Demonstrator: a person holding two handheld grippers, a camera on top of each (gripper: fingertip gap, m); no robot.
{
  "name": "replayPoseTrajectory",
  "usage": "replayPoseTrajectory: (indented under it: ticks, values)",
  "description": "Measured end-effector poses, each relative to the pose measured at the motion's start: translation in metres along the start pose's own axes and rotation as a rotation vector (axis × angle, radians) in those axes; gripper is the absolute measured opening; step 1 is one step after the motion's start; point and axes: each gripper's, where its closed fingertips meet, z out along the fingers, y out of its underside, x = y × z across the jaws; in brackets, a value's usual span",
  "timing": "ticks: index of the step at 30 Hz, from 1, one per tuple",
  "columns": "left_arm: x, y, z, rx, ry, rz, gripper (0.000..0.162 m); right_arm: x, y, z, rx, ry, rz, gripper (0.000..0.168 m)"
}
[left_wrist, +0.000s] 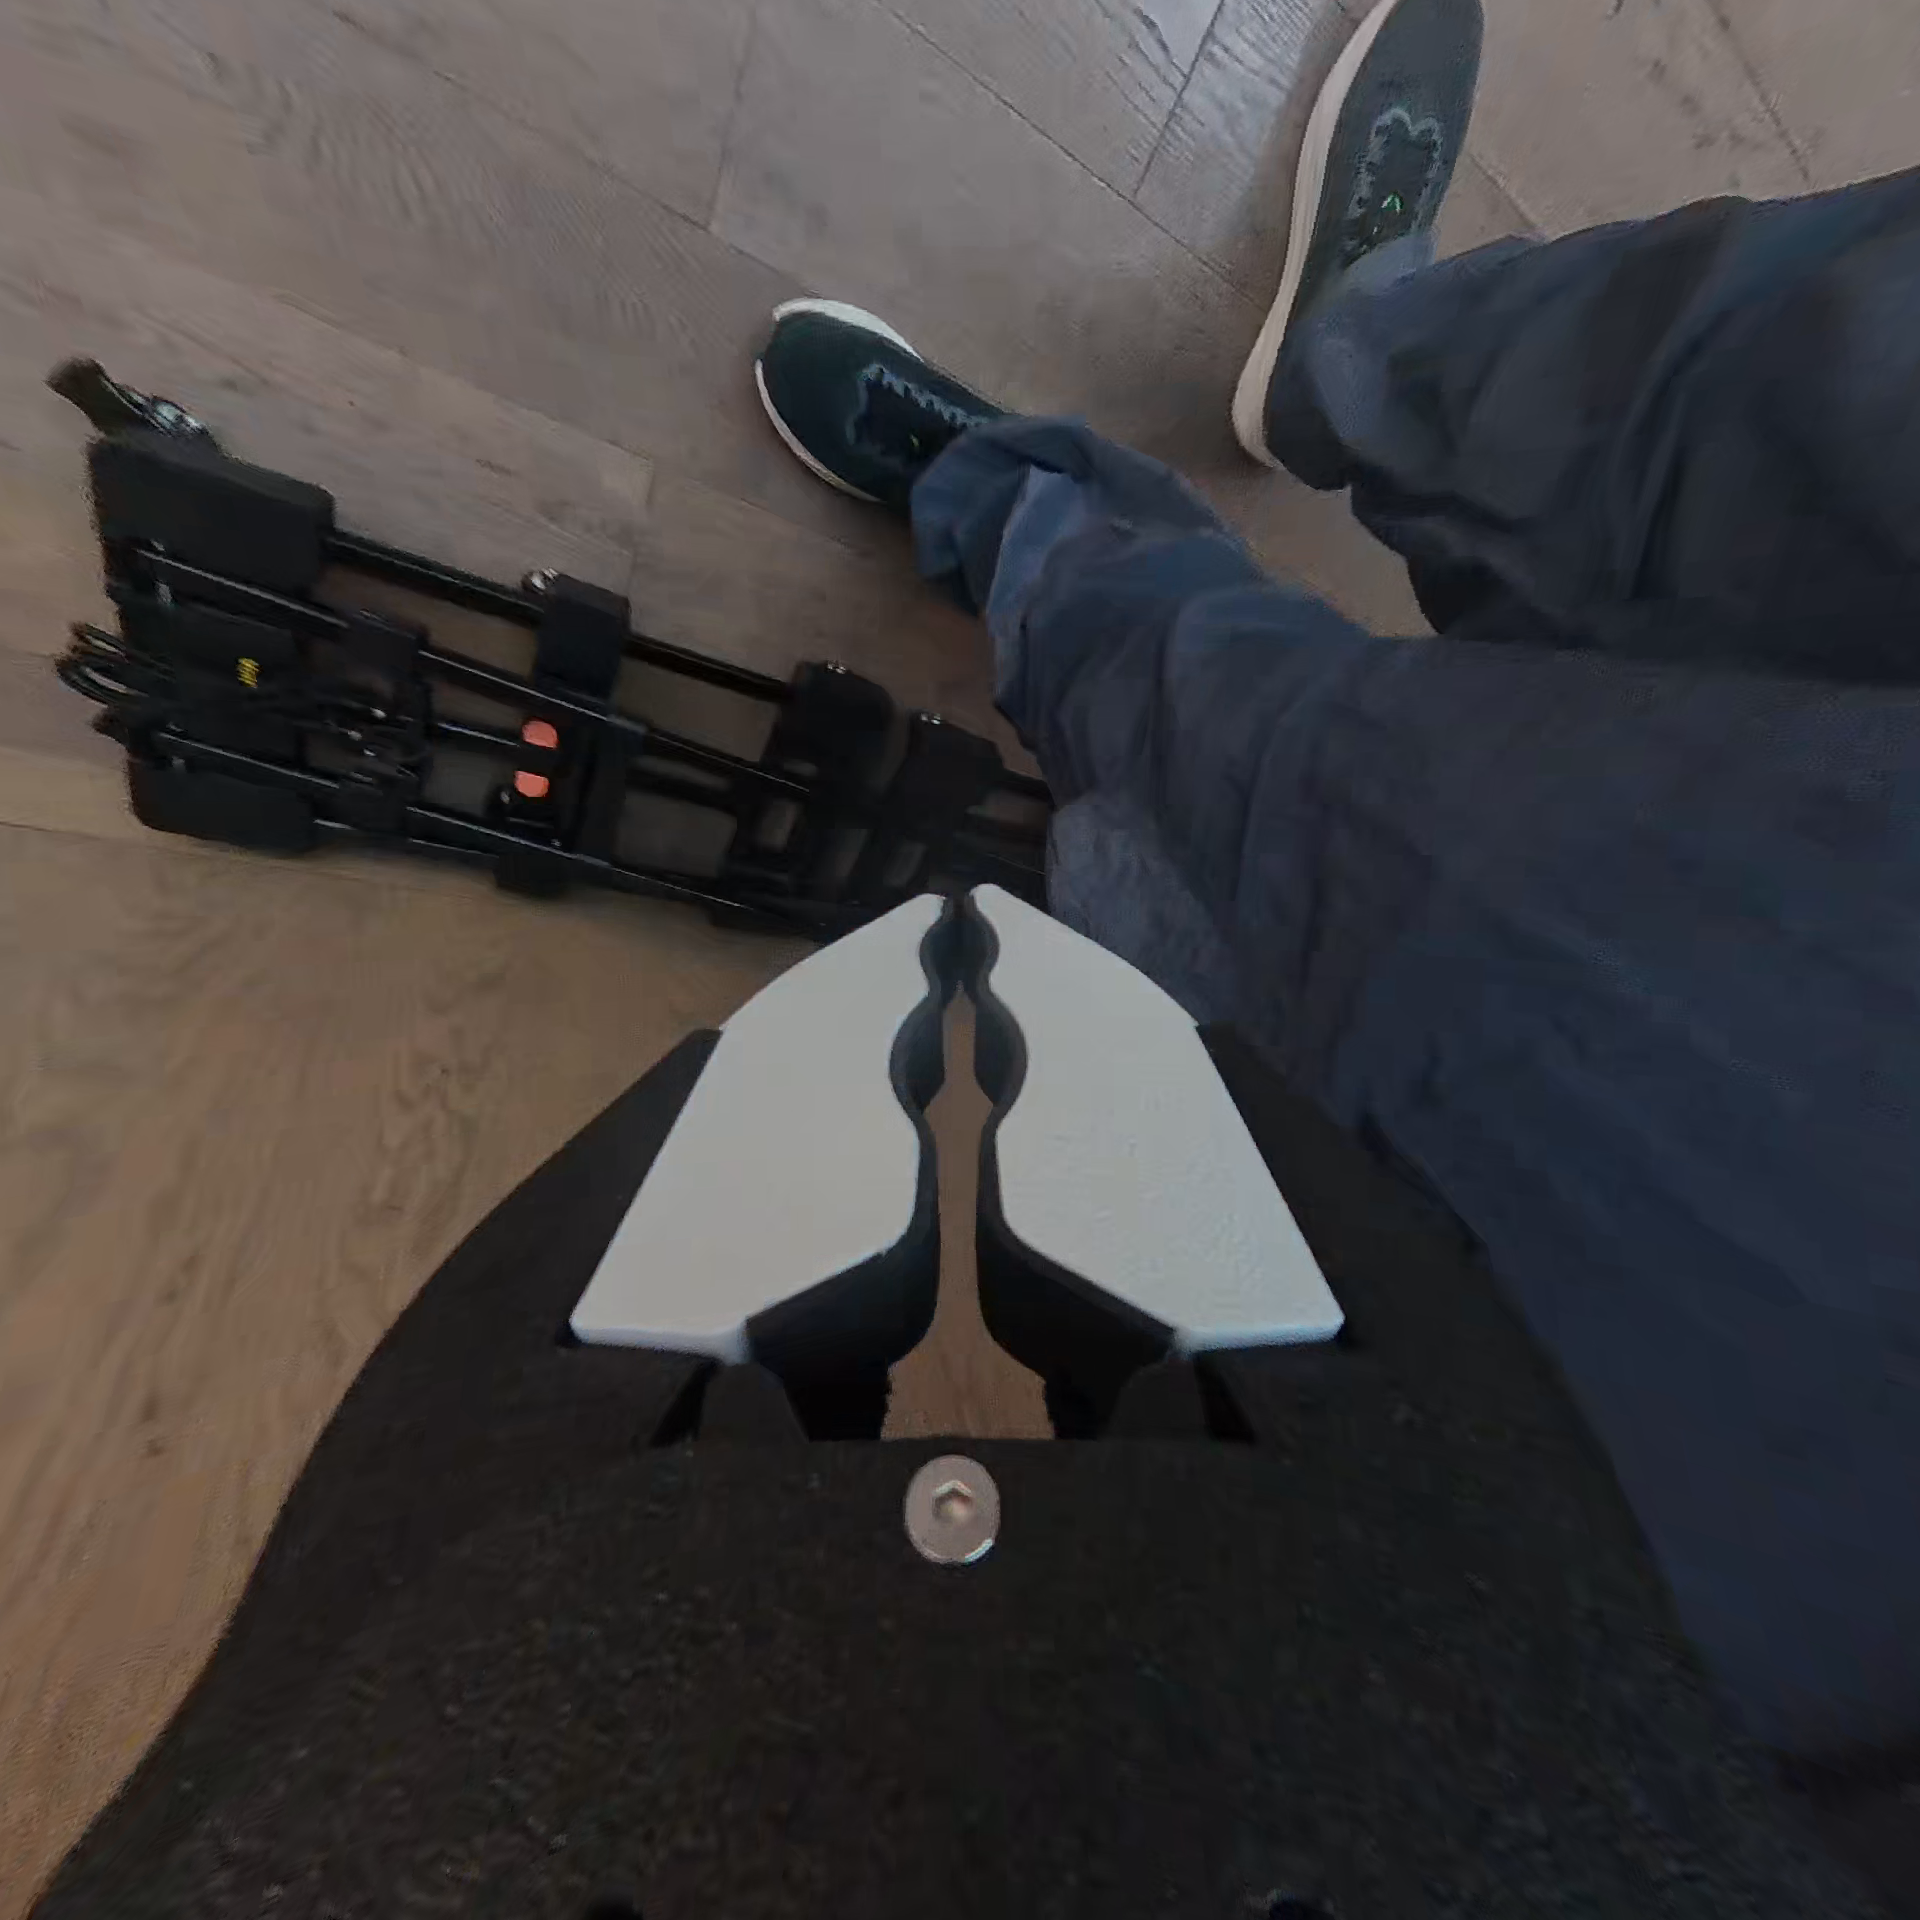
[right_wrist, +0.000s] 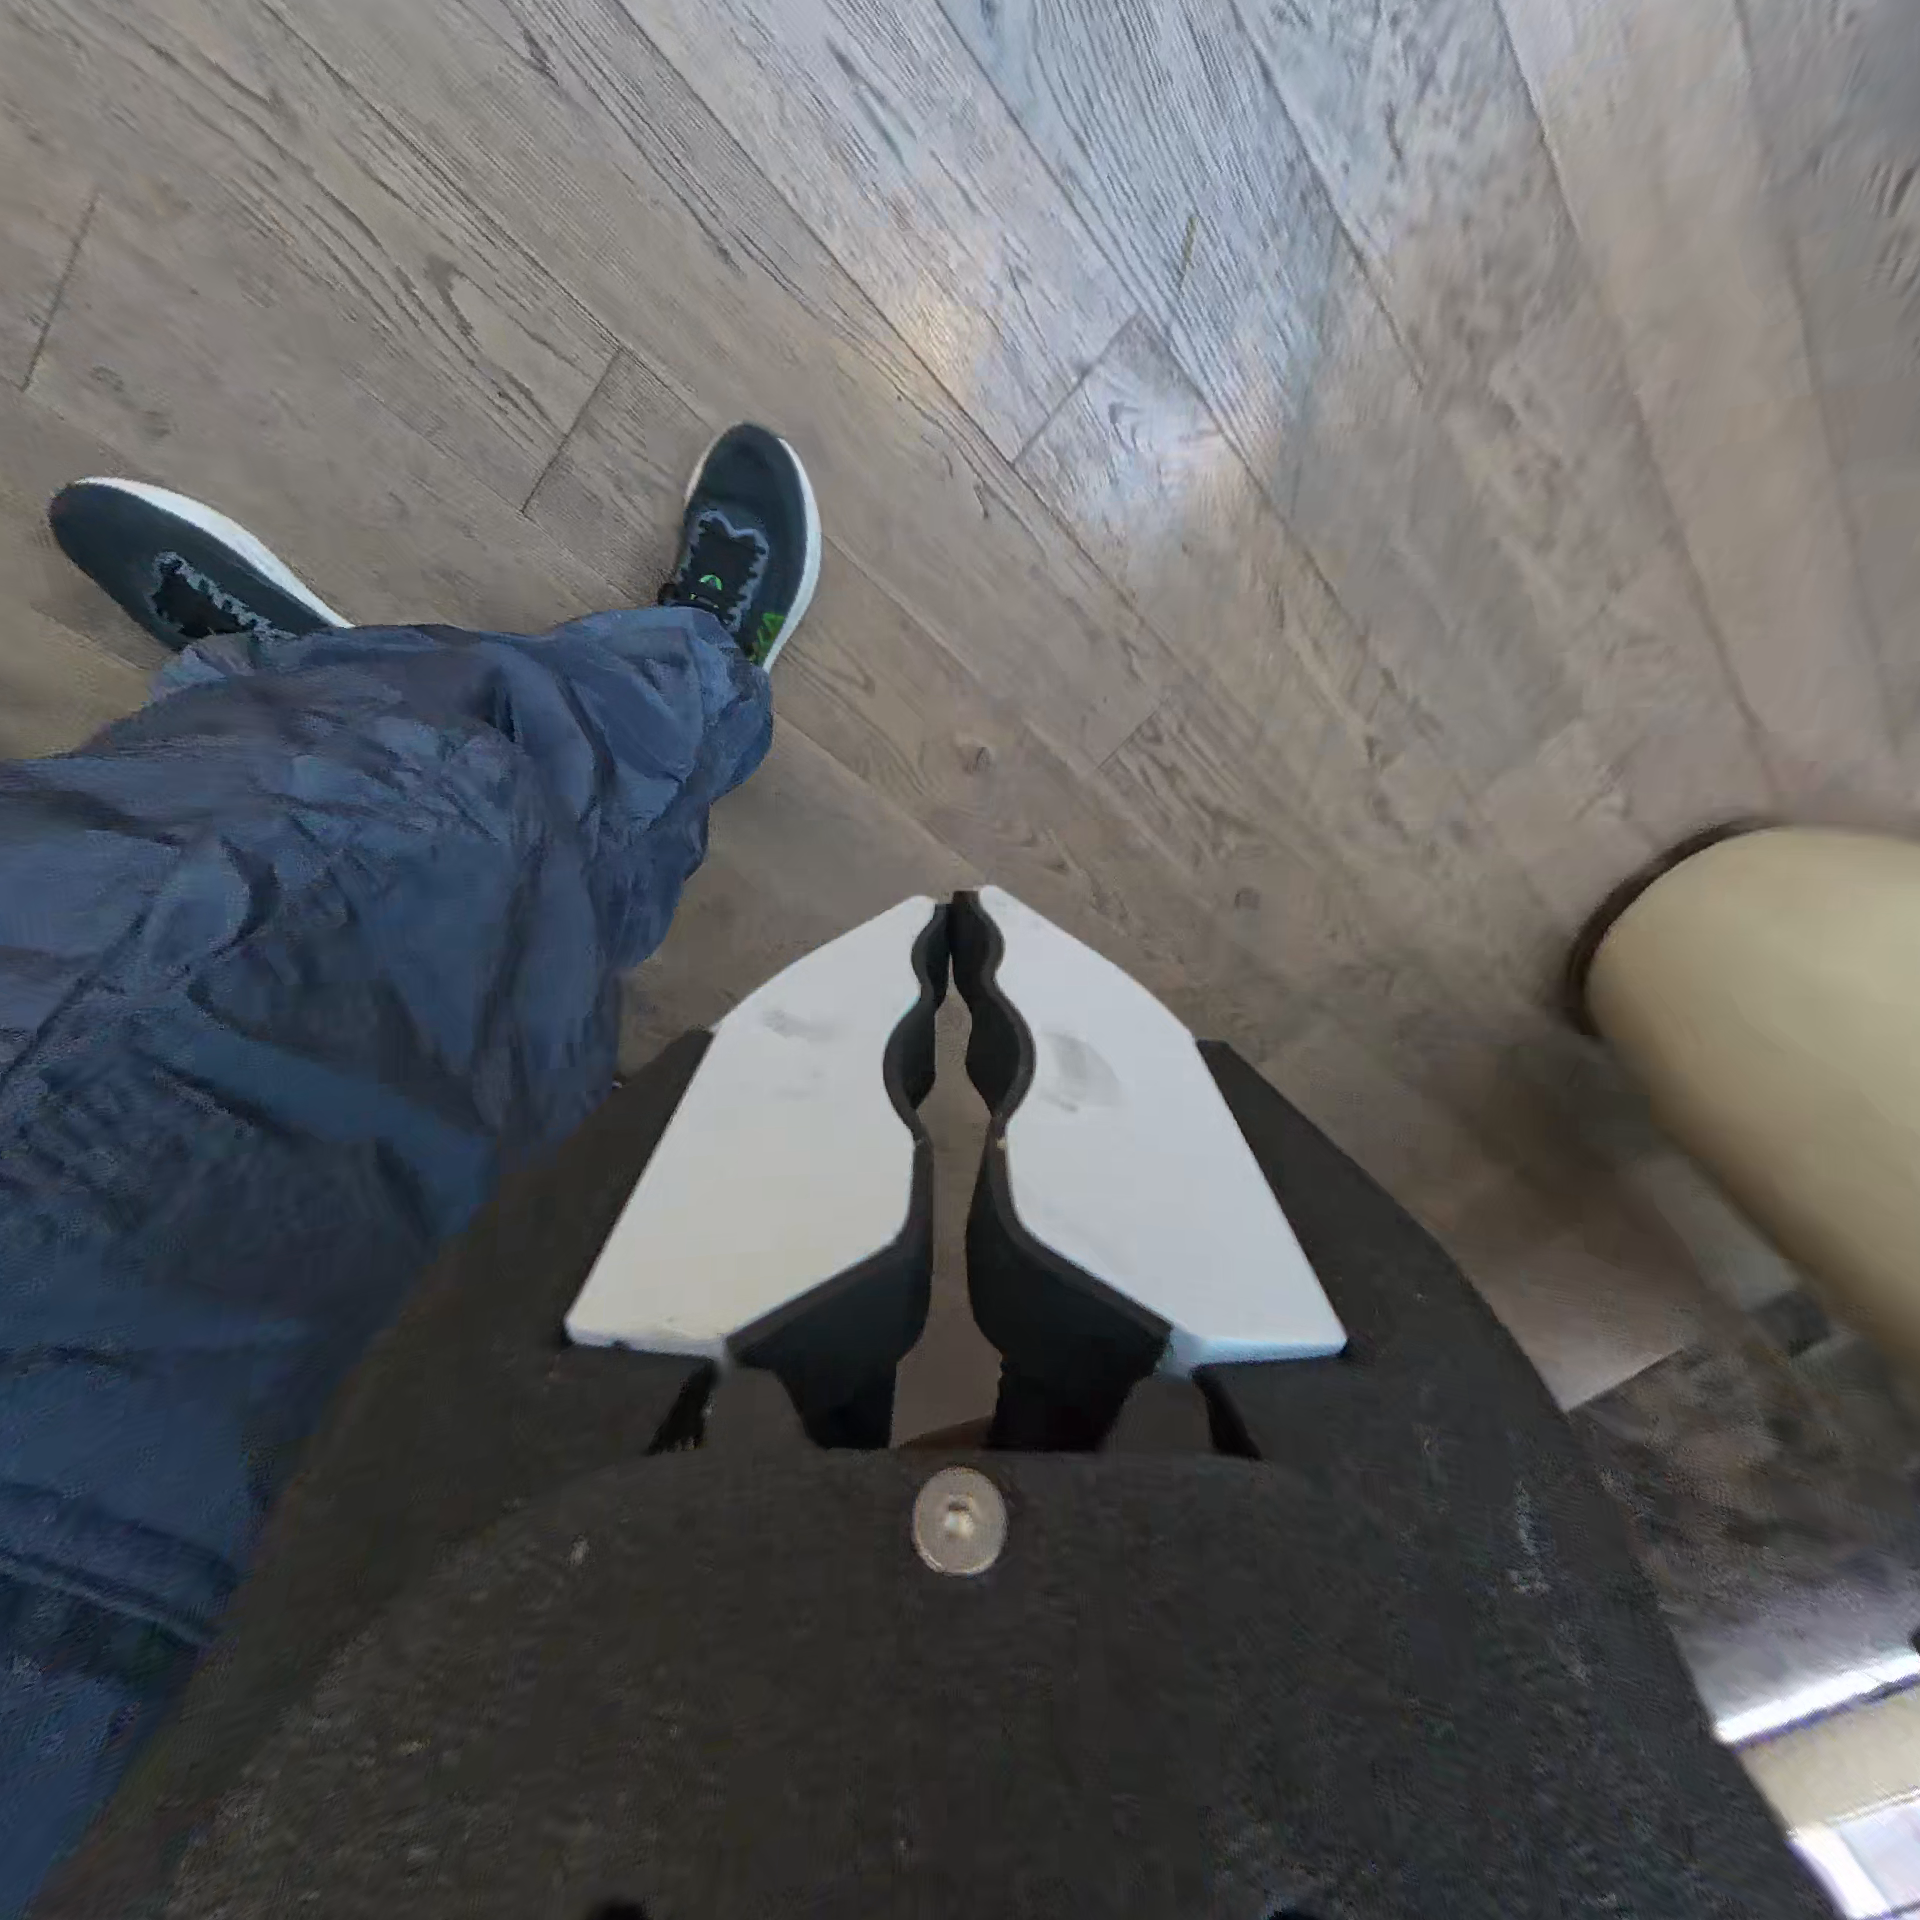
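My left gripper (left_wrist: 959, 902) points down at a wooden floor (left_wrist: 312, 1143). Its white and black fingers are shut together and hold nothing. A folded black frame of rods and blocks (left_wrist: 468, 717) with two orange tabs lies on the floor just beyond its tips. My right gripper (right_wrist: 954, 900) also points down at the floor (right_wrist: 1195, 468), shut and empty. A person's legs in dark blue trousers (left_wrist: 1455, 831) and dark shoes with white soles (left_wrist: 862, 395) stand beside both grippers; they also show in the right wrist view (right_wrist: 343, 883).
A second shoe (left_wrist: 1371, 197) is at the top right of the left wrist view. A beige round leg or post (right_wrist: 1766, 1039) stands at the right of the right wrist view, with a pale shiny surface (right_wrist: 1829, 1704) below it. The gap from one gripper's tips to the other's is roughly 60 cm.
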Motion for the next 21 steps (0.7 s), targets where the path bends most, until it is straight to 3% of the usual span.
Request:
replayPoseTrajectory:
  ticks: [5,8,10,13,18,21]
  values:
    - [0.025,0.048,0.022,-0.040,0.056,-0.127,0.000,0.049,0.093,0.029,-0.083,-0.030,0.107,0.001]
    - [0.055,0.054,0.035,-0.148,0.004,-0.127,0.000,0.068,0.111,0.042,-0.109,-0.048,0.031,0.001]
    - [0.098,0.019,0.038,-0.112,0.017,-0.098,0.000,0.083,0.098,0.046,-0.061,-0.062,-0.031,0.000]
    - [0.180,-0.069,0.034,0.005,0.039,0.032,0.000,0.107,0.068,0.052,0.010,-0.076,-0.114,0.001]
    - [0.318,-0.209,0.001,0.132,-0.131,0.538,0.000,0.145,0.024,0.051,0.096,-0.030,-0.283,0.001]
    - [0.392,-0.274,-0.031,0.228,-0.245,0.840,0.000,0.165,0.011,0.040,0.156,-0.020,-0.231,0.001]
